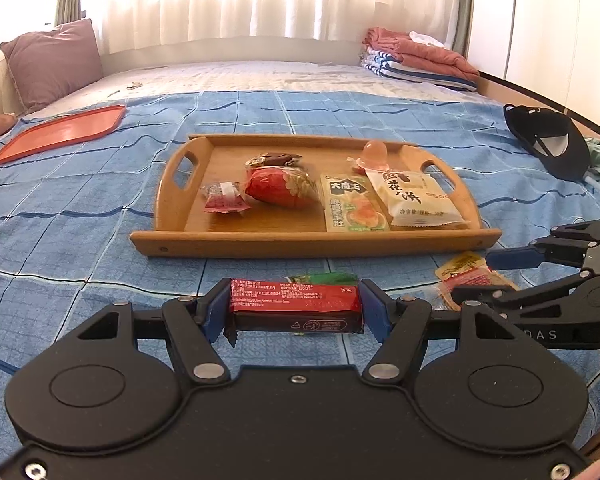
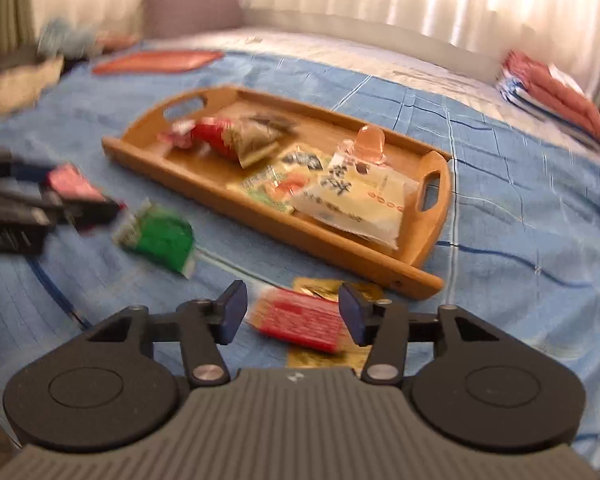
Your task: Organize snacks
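Holding a red foil-wrapped snack bar [image 1: 296, 306] crosswise in my left gripper [image 1: 294, 312], low centre, the wooden tray [image 1: 316, 242] lies straight ahead. My right gripper [image 2: 292, 312] straddles a red-and-gold packet [image 2: 300, 318], jaws apart.

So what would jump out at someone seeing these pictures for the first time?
Probably the wooden tray in the middle of the blue bedspread, already loaded with wrapped snacks. Right up close, the left tongs are clamped on a red snack bar, while the right tongs hang with jaws apart around a red and gold packet lying in front of the tray. A green packet lies loose on the bedspread between them.
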